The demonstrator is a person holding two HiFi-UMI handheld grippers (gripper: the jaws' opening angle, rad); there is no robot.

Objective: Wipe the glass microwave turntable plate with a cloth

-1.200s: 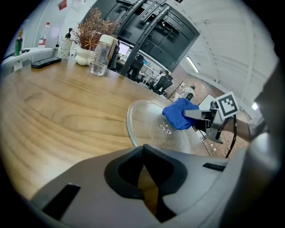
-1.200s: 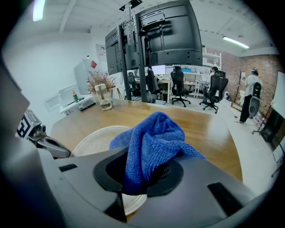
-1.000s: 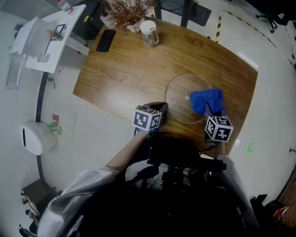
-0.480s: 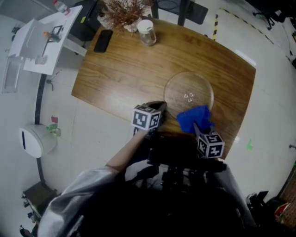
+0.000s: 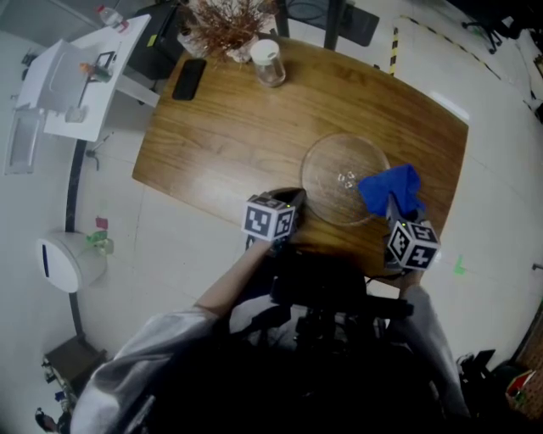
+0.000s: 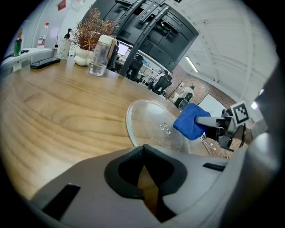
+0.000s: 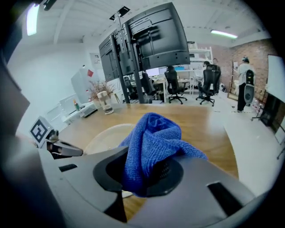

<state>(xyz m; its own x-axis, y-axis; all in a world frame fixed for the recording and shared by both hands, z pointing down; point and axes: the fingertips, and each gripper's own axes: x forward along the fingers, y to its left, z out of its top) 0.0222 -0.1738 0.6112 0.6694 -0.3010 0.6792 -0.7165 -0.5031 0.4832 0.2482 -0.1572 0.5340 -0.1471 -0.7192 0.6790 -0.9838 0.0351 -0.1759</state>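
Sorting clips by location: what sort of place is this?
Probably an open-plan office or lab: office chairs and a large mounted screen stand behind the wooden table.

On the wooden table (image 5: 229,127) a jar (image 5: 267,61) and dried plant (image 5: 225,21) stand at eleven o'clock, a phone (image 5: 187,78) at ten. A white bin (image 5: 66,258) stands on the floor at eight.

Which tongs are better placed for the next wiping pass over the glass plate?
The right tongs: they are shut on the blue cloth, which sits over the right edge of the glass plate. The left tongs are shut on nothing, beside the plate's near-left edge.
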